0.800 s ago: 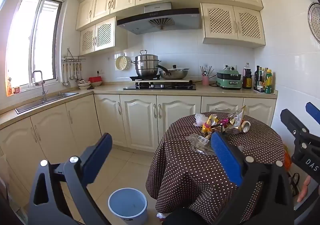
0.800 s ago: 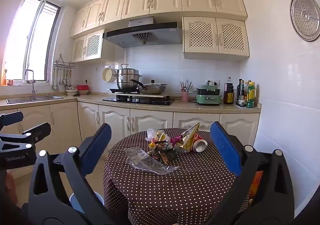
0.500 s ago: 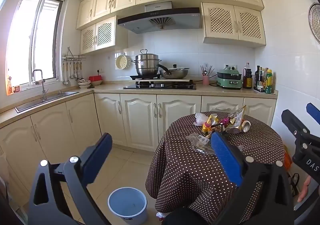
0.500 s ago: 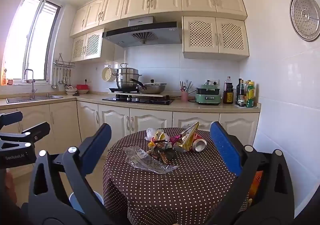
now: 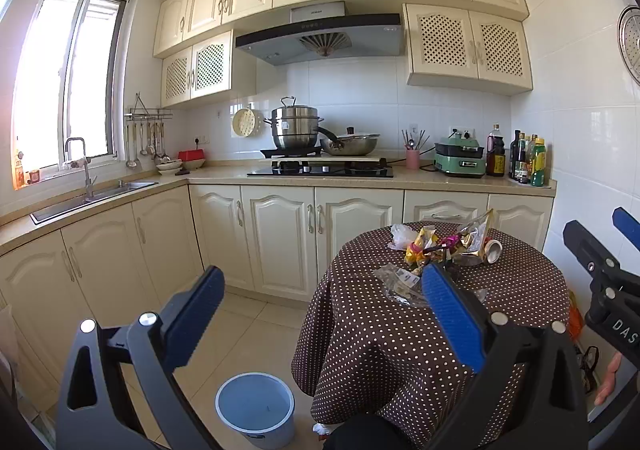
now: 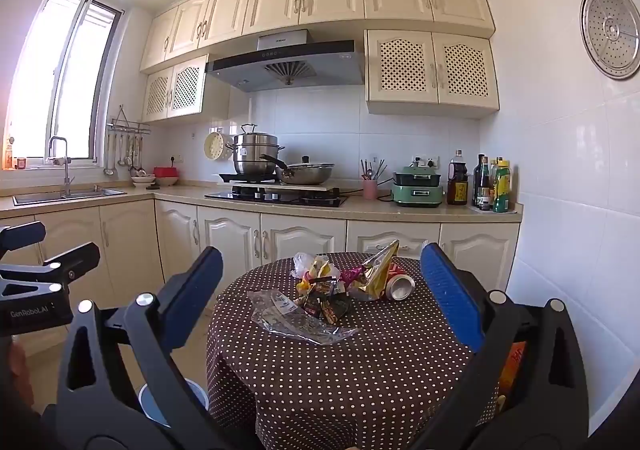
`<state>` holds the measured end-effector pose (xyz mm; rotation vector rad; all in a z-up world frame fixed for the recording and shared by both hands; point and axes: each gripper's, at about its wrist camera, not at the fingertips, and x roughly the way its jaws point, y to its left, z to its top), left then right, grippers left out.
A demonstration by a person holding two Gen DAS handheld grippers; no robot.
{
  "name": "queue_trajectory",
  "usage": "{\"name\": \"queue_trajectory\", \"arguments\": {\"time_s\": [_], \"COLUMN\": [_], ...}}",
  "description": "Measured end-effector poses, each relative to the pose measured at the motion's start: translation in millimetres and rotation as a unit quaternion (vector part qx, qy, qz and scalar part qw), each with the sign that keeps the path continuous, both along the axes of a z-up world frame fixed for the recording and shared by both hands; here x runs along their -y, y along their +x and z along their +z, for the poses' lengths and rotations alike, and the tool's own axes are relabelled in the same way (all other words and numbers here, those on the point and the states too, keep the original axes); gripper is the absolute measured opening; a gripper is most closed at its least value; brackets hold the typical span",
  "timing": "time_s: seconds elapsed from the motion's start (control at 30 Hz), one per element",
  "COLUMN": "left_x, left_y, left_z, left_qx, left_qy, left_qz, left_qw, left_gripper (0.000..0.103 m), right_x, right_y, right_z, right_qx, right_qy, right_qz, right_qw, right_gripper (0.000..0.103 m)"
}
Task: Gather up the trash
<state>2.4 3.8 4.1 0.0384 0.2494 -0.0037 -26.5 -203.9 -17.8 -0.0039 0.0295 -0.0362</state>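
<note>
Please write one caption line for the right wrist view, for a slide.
Open right gripper faces a polka-dot table holding wrappers, a clear bag and a can.

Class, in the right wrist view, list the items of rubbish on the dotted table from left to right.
Clear plastic wrapper → white plastic bag → dark snack packets → gold foil bag → drink can.

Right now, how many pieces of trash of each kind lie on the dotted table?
Clear plastic bag: 1
White plastic bag: 1
Gold foil bag: 1
Drink can: 1
Small wrappers: about 4, overlapping, so not exact
Total: about 8
</note>
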Motion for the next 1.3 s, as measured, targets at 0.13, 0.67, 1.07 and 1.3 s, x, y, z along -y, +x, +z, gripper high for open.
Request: {"name": "queue_trajectory", "arguments": {"time_s": [0.13, 0.67, 1.07, 1.3], "left_x": [1, -3, -3, -3], "left_y": [-1, -1, 0, 0], "left_z": [-8, -12, -13, -17], "left_qx": [0.0, -0.001, -0.004, -0.004], "left_qy": [-0.001, -0.001, -0.002, -0.001], "left_qz": [0.001, 0.002, 0.004, 0.003], "left_qw": [1.0, 1.0, 1.0, 1.0], "left_gripper": [0.097, 0.097, 0.097, 0.097], "right_x": [-2, -1, 1, -2], "right_y": [1, 2, 4, 8], "right_z": [1, -1, -6, -5], "right_qx": [-0.001, -0.003, -0.008, -0.013], "right_qy": [0.0, 0.0, 0.002, 0.001], "right_qz": [0.0, -0.002, -0.001, -0.001], "right_qw": [1.0, 1.0, 1.0, 1.0], "right_gripper": [0.097, 0.097, 0.097, 0.097]}}
